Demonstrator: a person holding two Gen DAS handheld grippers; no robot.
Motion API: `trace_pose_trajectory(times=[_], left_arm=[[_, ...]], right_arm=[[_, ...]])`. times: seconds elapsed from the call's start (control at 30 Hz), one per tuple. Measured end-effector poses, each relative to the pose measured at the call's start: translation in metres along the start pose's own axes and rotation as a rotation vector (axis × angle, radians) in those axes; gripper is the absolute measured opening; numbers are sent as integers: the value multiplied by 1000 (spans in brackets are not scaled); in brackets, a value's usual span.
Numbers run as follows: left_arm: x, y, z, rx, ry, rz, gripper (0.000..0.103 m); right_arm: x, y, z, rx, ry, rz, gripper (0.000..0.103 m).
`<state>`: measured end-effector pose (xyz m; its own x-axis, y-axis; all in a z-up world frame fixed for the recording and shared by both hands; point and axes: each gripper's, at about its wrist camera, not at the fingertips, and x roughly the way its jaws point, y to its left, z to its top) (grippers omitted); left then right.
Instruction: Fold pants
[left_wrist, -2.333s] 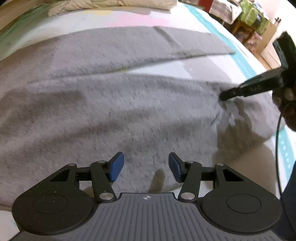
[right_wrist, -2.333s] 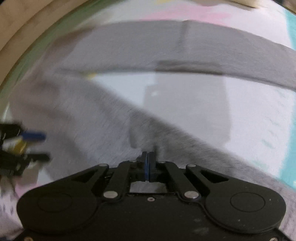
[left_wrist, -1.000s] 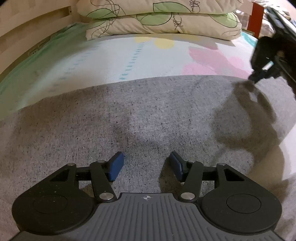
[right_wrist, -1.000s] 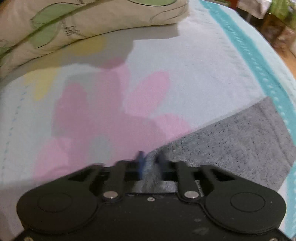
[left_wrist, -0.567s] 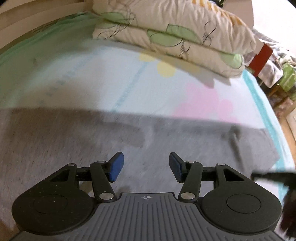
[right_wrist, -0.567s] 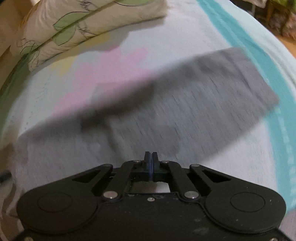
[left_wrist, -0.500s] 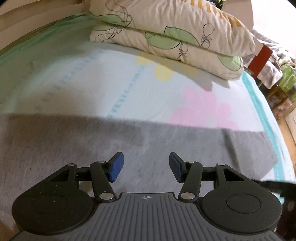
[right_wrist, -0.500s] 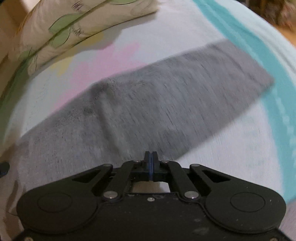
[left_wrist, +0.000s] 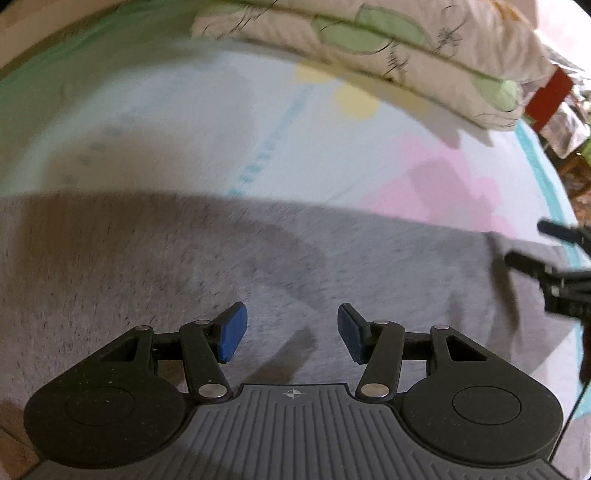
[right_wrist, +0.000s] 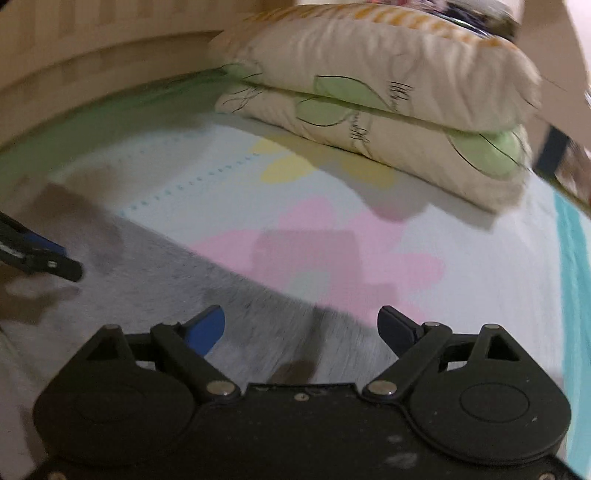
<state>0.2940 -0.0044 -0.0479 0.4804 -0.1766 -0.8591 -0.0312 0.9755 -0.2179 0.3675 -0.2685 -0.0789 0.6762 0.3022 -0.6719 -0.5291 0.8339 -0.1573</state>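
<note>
Grey pants (left_wrist: 184, 277) lie spread flat on the bed sheet, and their far edge runs across the middle of the left wrist view. My left gripper (left_wrist: 291, 330) hovers over them, open, with only cloth beneath the gap between its blue pads. In the right wrist view the pants (right_wrist: 155, 280) fill the lower left. My right gripper (right_wrist: 301, 321) is above their edge with its jaws opening wide and nothing between them. Each gripper shows in the other's view: the right gripper (left_wrist: 532, 242) at the far right, the left gripper (right_wrist: 68, 262) at the left edge.
Two stacked leaf-print pillows (right_wrist: 369, 92) lie at the head of the bed, against a wooden headboard (right_wrist: 92, 55). The sheet (right_wrist: 314, 243) has pink and yellow flower shapes and a teal stripe (right_wrist: 572, 277) along its right side. Clutter and a red object (left_wrist: 546, 99) stand beyond the bed.
The right gripper's jaws, shut half a second ago, now stand wide apart, and its view has swung from the pants leg up toward the pillows. The left gripper has shifted over the pants, still open.
</note>
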Motion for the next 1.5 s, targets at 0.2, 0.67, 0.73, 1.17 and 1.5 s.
trace_pose_trajectory(times=[0.2, 0.67, 0.73, 1.17, 1.5], left_arm=[[6, 3, -8, 64, -10, -11, 52], [-15, -3, 2, 52, -39, -81, 53], [-20, -8, 8, 43, -53, -90, 53], [-4, -20, 36, -164, 21, -132, 55], [-21, -23, 19, -139, -35, -15, 54]], right_arm=[[38, -18, 1, -92, 103, 125, 84], [4, -9, -14, -112, 140, 225, 6], [-9, -2, -20, -139, 138, 243, 6], [-64, 46, -80, -219, 98, 221, 5], [-64, 45, -90, -165, 63, 203, 6]])
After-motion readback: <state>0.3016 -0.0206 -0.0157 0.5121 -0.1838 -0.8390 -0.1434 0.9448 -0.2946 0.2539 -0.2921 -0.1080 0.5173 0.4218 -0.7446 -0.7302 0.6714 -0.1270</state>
